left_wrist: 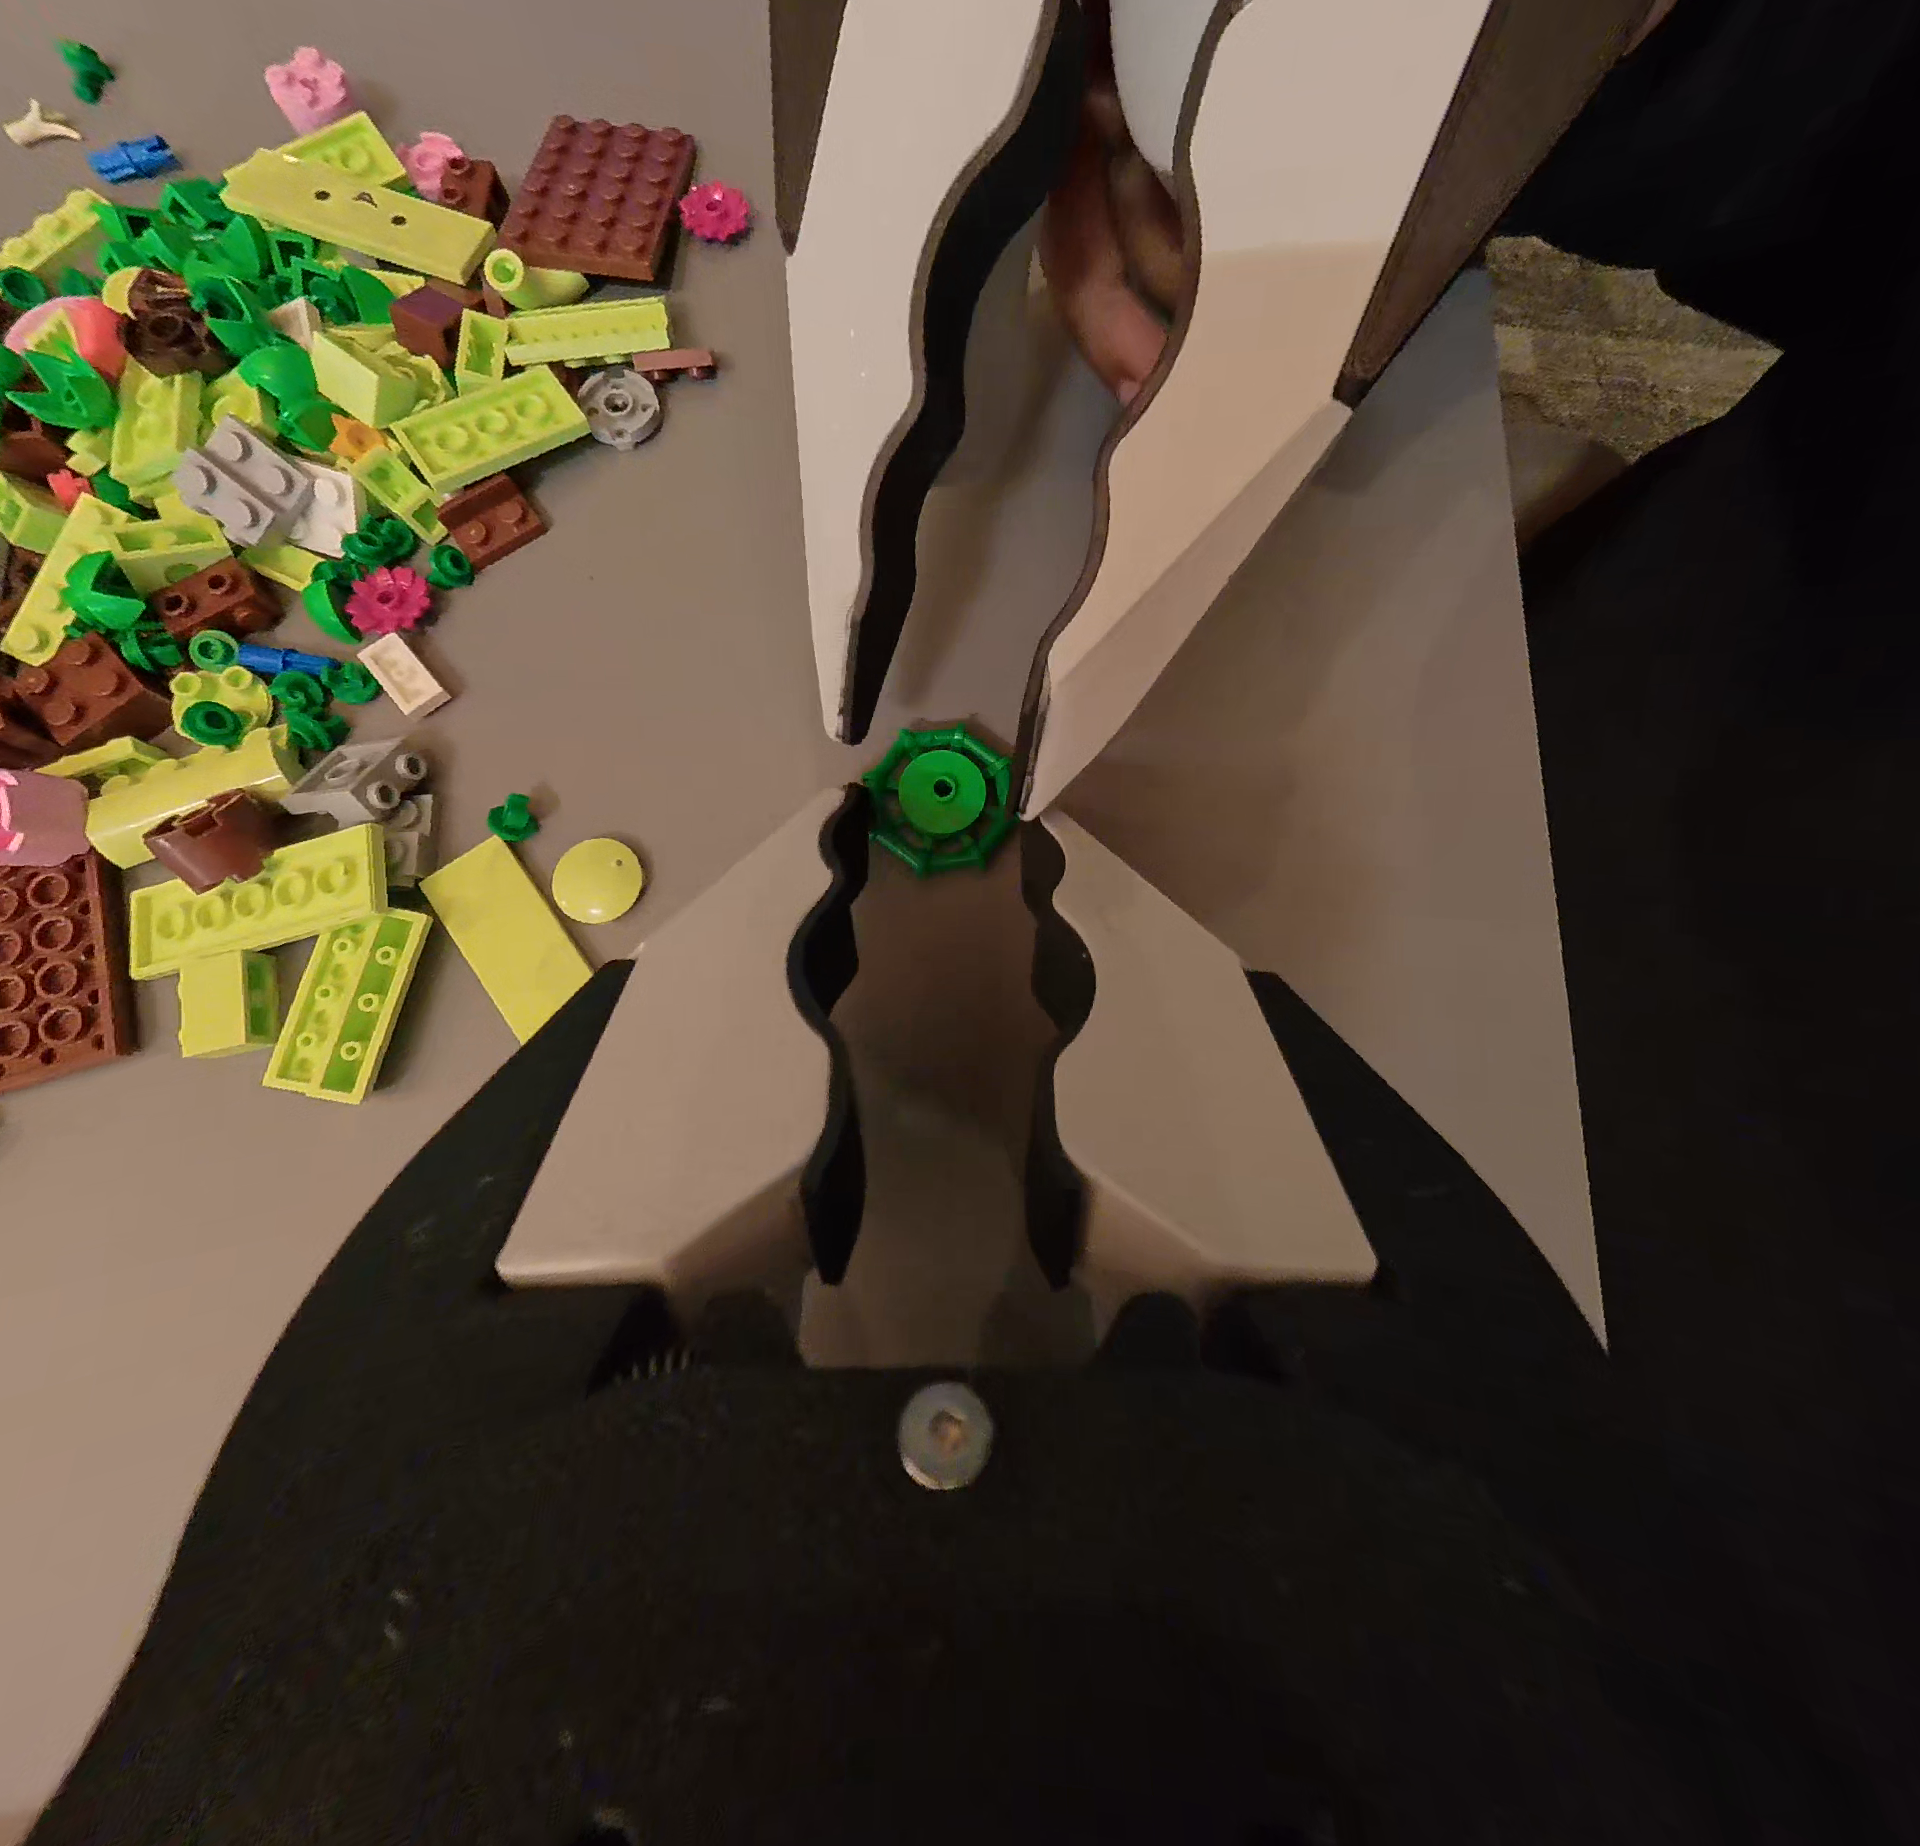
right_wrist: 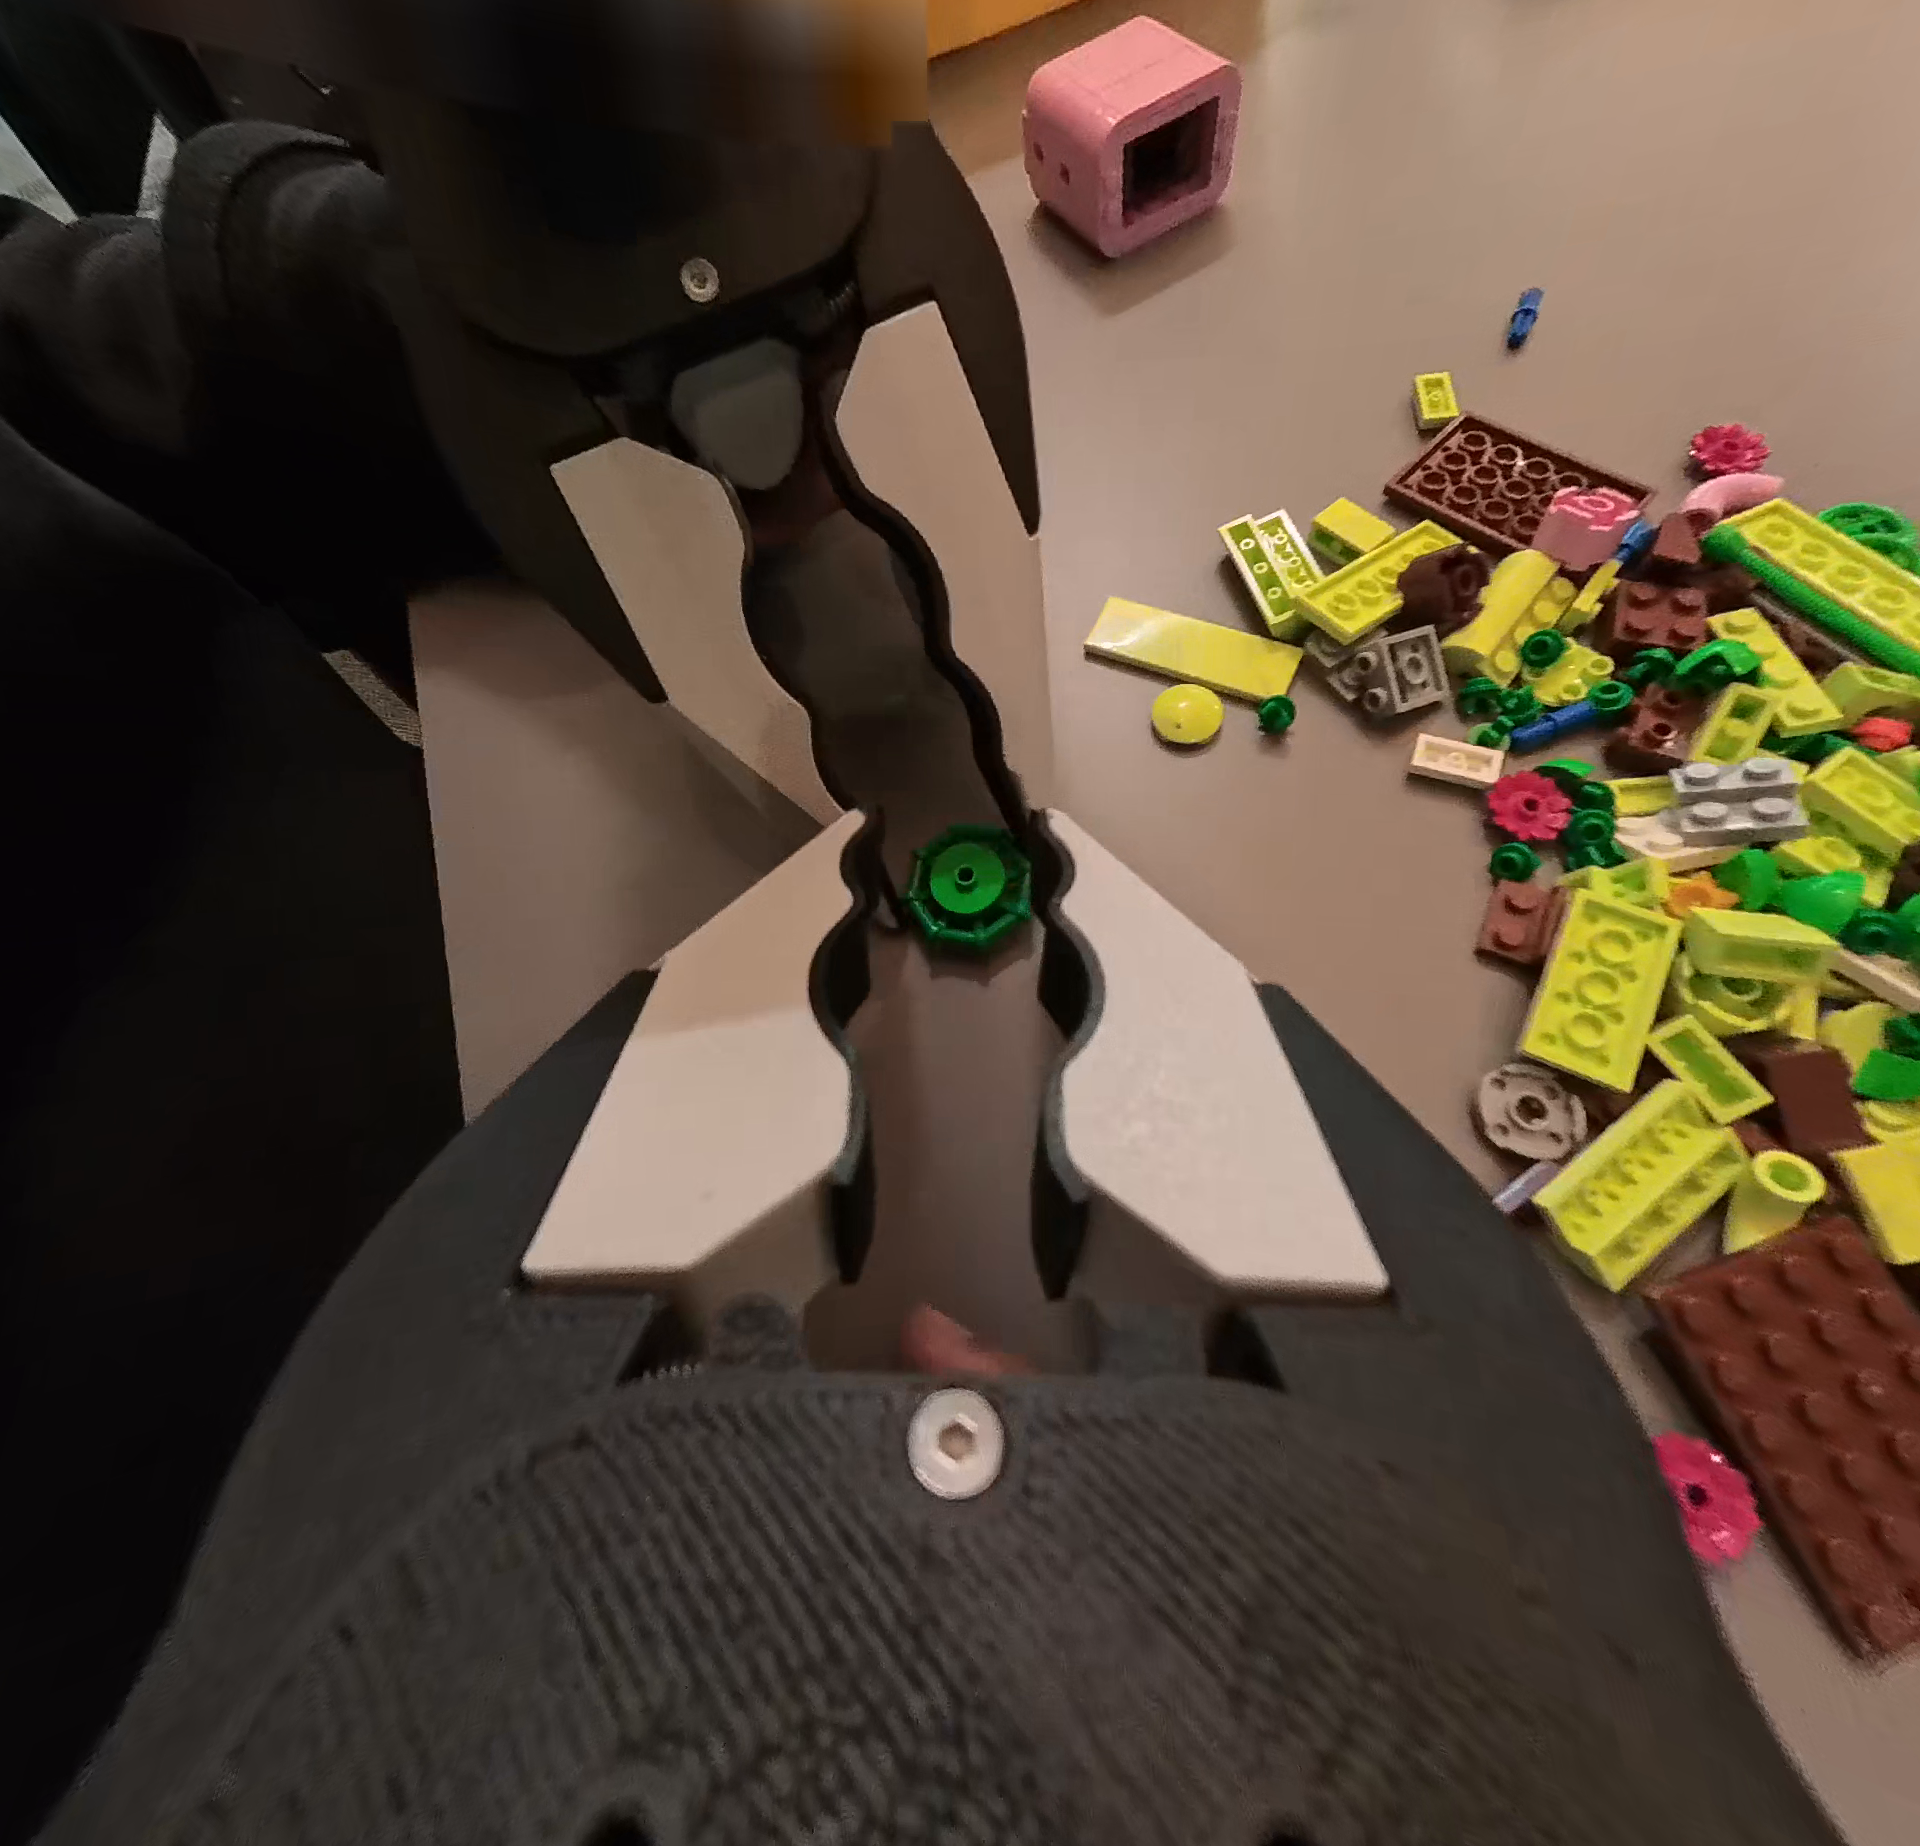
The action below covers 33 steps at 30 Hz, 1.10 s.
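A small round green piece (left_wrist: 940, 797), a light green disc on a dark green web-shaped ring, sits on the grey table (left_wrist: 644, 601) where both grippers meet tip to tip. My left gripper (left_wrist: 940, 817) comes from below, its jaws narrow and touching the piece on both sides. My right gripper (left_wrist: 940, 742) comes from the far side, its tips around the piece's top. In the right wrist view the piece (right_wrist: 966, 887) lies between the tips of my right gripper (right_wrist: 953, 846), with a small gap on the left. The left gripper (right_wrist: 948, 817) reaches in from above.
A loose pile of lime, green, brown and grey bricks (left_wrist: 260, 549) lies left of the grippers; in the right wrist view it (right_wrist: 1662, 809) lies right. A pink cube with a square hole (right_wrist: 1132, 134) stands farther back. A person's black sleeve (right_wrist: 208, 757) fills the table's edge.
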Motion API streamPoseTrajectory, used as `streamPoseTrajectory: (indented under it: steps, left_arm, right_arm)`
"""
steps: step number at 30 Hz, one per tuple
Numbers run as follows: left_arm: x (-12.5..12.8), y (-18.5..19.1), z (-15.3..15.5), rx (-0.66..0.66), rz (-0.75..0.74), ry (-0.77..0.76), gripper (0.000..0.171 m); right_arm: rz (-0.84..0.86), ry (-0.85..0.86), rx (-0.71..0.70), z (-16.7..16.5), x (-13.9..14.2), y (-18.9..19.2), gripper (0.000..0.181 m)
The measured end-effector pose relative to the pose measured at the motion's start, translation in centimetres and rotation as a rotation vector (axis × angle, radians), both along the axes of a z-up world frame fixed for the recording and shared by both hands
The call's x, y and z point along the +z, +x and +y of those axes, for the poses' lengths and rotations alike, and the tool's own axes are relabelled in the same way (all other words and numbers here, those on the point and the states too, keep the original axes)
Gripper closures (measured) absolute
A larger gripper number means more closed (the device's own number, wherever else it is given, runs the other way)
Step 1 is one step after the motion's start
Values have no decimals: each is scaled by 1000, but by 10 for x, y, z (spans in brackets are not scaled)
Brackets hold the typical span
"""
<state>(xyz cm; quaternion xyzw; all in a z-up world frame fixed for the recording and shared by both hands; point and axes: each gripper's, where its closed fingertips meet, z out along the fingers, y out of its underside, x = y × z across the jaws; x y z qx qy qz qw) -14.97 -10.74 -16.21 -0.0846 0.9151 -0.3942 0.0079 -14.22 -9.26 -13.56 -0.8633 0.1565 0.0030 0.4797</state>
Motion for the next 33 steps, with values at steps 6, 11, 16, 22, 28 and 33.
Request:
streamPoseTrajectory:
  steps: [6,11,16,22,28,33]
  left_arm:
    - [-1,-6,-1,-38,13,5,144]
    - [-1,-7,-1,-43,11,7,144]
    - [-1,-7,-1,-45,19,6,144]
    - [-2,-7,-1,-49,17,7,144]
    - [-2,-8,-1,-53,12,8,144]
    - [-2,-9,-1,-59,3,10,143]
  right_arm:
    - [-33,-77,29,-6,-12,-1,156]
    - [-37,-89,76,-4,-14,-8,166]
    - [-63,-110,92,-4,-17,-9,168]
    - [-149,-147,91,-5,-17,-7,167]
    - [-131,-141,103,-5,-17,-10,169]
    - [-115,-131,105,-4,-18,-10,169]
